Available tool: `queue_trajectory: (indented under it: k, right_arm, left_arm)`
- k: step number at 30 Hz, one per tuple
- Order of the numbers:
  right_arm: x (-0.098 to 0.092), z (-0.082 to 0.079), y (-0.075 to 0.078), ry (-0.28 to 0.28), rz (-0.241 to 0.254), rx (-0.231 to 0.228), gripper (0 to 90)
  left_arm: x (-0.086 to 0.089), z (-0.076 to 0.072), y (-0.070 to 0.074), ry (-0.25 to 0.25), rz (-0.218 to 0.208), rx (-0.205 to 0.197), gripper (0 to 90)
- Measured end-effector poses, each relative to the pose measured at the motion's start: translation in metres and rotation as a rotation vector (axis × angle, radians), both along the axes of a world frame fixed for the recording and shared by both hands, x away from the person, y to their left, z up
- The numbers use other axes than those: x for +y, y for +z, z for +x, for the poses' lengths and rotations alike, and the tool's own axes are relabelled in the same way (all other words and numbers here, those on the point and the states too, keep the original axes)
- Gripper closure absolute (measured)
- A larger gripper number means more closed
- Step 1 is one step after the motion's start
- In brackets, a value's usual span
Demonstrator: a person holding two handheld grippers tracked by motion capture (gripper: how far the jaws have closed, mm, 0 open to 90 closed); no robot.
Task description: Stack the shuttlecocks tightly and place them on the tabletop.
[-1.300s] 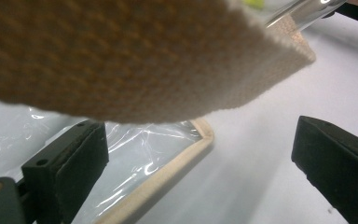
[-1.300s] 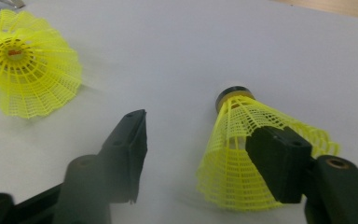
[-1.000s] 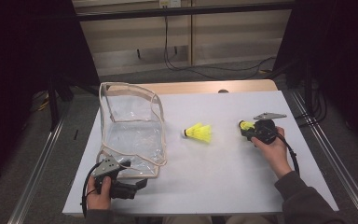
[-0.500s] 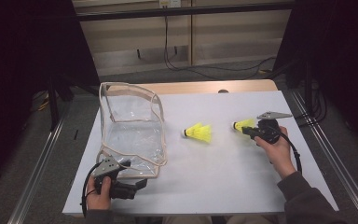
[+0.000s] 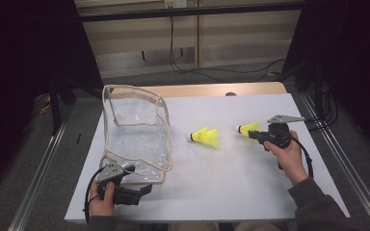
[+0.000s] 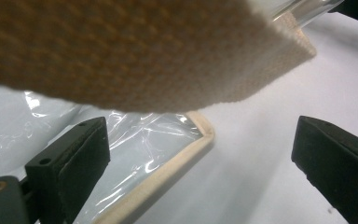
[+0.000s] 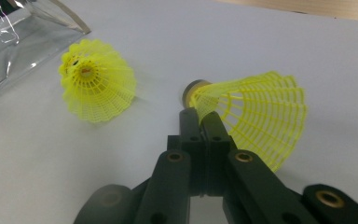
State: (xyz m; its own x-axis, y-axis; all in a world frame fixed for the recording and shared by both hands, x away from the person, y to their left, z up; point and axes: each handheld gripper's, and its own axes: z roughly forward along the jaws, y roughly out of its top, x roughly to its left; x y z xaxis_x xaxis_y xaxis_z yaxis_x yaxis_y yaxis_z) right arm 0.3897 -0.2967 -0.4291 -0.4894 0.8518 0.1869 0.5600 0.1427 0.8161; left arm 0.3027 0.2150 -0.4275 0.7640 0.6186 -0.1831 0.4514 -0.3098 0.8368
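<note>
My right gripper (image 5: 256,135) (image 7: 200,116) is shut on the mesh skirt of a yellow shuttlecock (image 5: 247,128) (image 7: 256,112), whose cork end points left in the high view. A second yellow shuttlecock (image 5: 205,136) (image 7: 98,81) lies on its side on the white table (image 5: 231,183), left of the held one. A clear plastic bag with cream trim (image 5: 135,130) (image 6: 135,140) (image 7: 14,42) stands open at the left. My left gripper (image 5: 144,191) (image 6: 200,158) is open at the bag's near corner, its jaws wide apart over the trim edge. A cream fabric band (image 6: 121,51) hangs close before its camera.
The table's wooden far edge (image 5: 197,90) borders a dark floor with cables. Metal rails (image 5: 38,183) run along both sides of the table. White surface lies open between the bag and the person's right hand (image 5: 289,156).
The right gripper's jaws have closed on the shuttlecock at the right, which now sticks out to the left of the gripper. The left gripper and the bag have stayed put.
</note>
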Motion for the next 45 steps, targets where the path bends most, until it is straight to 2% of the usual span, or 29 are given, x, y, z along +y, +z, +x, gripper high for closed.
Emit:
queue_trajectory:
  k: [6,10,27,45]
  right_arm:
    - [0.0029,-0.0020,0.0017,0.028,-0.007,-0.006,89.6]
    - [0.0036,-0.0031,0.0023,0.037,0.013,-0.006,89.7]
    - [0.0060,-0.0067,0.0059,0.072,0.034,-0.021,89.8]
    - [0.0096,-0.0084,0.0078,0.091,0.028,-0.038,89.9]
  left_arm:
    - [-0.0004,0.0000,-0.0001,0.001,0.001,-0.001,4.2]
    - [-0.0004,-0.0003,0.0000,0.001,0.002,-0.002,4.2]
    - [-0.0011,-0.0001,-0.0001,0.002,0.001,-0.002,4.0]
    - [-0.0007,0.0002,-0.0001,0.000,0.001,-0.002,4.0]
